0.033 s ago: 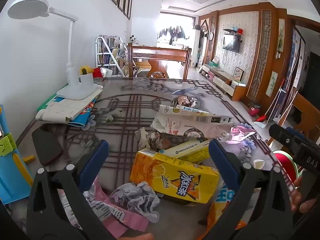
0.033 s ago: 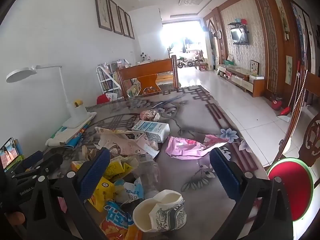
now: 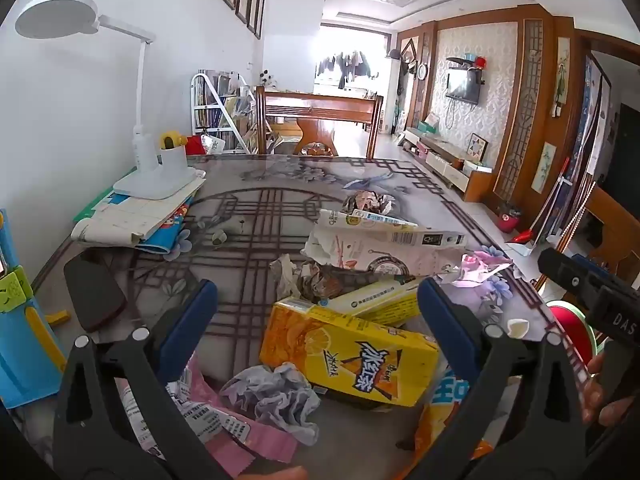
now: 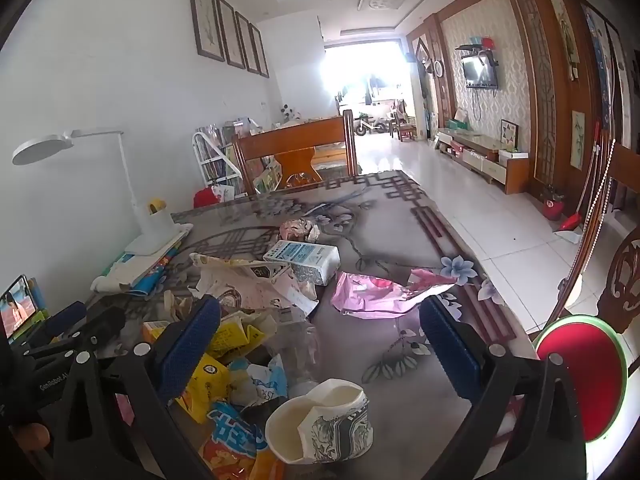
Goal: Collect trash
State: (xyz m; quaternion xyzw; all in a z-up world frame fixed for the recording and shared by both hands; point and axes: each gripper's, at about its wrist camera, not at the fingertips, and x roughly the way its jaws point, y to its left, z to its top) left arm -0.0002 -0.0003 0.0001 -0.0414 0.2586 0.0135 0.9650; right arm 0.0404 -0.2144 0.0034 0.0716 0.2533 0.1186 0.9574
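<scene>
A heap of trash lies on the patterned glass table (image 3: pixel 256 216). My left gripper (image 3: pixel 316 300) is open above a yellow lemon-tea carton (image 3: pixel 348 352). A crumpled grey tissue (image 3: pixel 276 396) and a pink wrapper (image 3: pixel 208 428) lie just under it. Behind the carton are a torn white paper bag (image 3: pixel 372 252) and a foil ball (image 3: pixel 368 200). My right gripper (image 4: pixel 320 312) is open too, with nothing held. Below it lies a crushed paper cup (image 4: pixel 320 428), with a pink foil wrapper (image 4: pixel 380 292) and a blue-white milk carton (image 4: pixel 304 258) farther off. Yellow wrappers (image 4: pixel 224 356) lie to its left.
A white desk lamp (image 3: pixel 140 120) stands on a stack of papers (image 3: pixel 136 220) at the left. A black pad (image 3: pixel 94 284) and a blue toy (image 3: pixel 20 340) are nearer. A phone (image 4: pixel 16 308) plays video. A red round seat (image 4: pixel 584 376) sits past the table's right edge; a wooden chair (image 4: pixel 296 148) stands at the far end.
</scene>
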